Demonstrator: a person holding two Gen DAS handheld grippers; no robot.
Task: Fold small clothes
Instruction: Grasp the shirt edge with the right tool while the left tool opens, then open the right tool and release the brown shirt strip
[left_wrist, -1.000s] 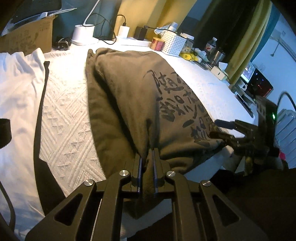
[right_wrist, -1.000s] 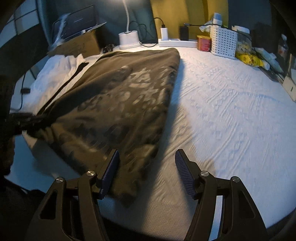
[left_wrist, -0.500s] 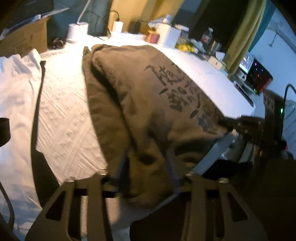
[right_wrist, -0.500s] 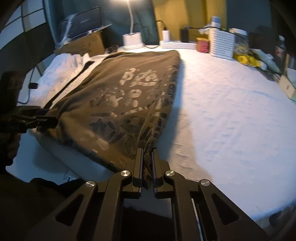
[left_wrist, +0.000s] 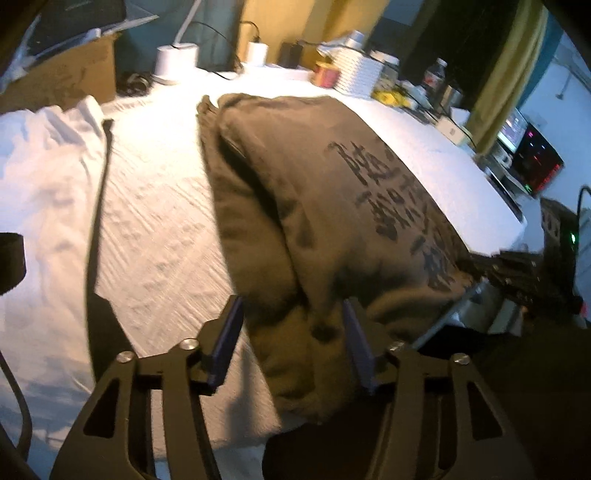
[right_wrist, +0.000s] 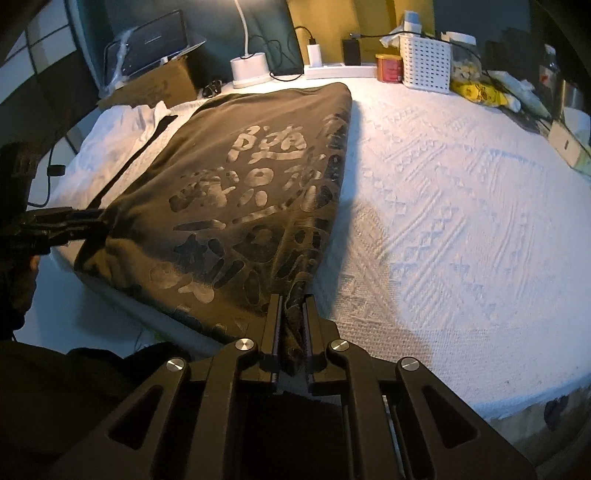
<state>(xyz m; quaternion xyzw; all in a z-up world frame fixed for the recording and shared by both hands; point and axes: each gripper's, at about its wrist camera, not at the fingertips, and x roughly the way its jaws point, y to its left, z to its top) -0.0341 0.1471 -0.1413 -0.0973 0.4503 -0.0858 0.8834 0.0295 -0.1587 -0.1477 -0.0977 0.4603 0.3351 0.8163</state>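
White bedspread (right_wrist: 461, 206): right tool (right_wrist: 291, 325) grips shirt (right_wrist: 229, 192) hem; left tool (left_wrist: 291, 328) opening around it.

Right hand-held gripper (right_wrist: 291, 325) is pinching the near corner of the folded olive-brown sweatshirt with large printed characters (right_wrist: 236, 206); its jaws are easing apart slightly, cloth bunched between the pads. Sweatshirt is lying on the white textured bedspread (right_wrist: 461, 229). Left hand-held gripper (right_wrist: 99, 218) is reaching in at the garment's far-left corner. White perforated basket (right_wrist: 426, 66) is standing behind.
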